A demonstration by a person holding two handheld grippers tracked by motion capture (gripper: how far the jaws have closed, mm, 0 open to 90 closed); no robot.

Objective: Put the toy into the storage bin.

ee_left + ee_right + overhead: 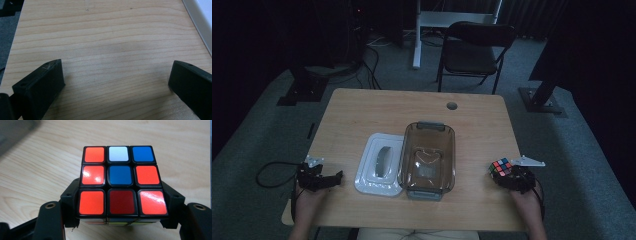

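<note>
Right gripper [120,220] grips a puzzle cube [120,180], right of the clear container [428,160]
Grasp looks done; next, lift and carry it there. Left gripper [115,82] jaws open, empty

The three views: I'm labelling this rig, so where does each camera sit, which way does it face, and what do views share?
High view: above the person's side, facing forward and down on the light wooden table; both forearms, left gripper, right gripper.
Left gripper view: on the left gripper, looking along its open jaws at bare wood.
Right gripper view: on the right gripper, jaws shut on the multicoloured puzzle cube.
Shared: cube and tabletop.
</note>
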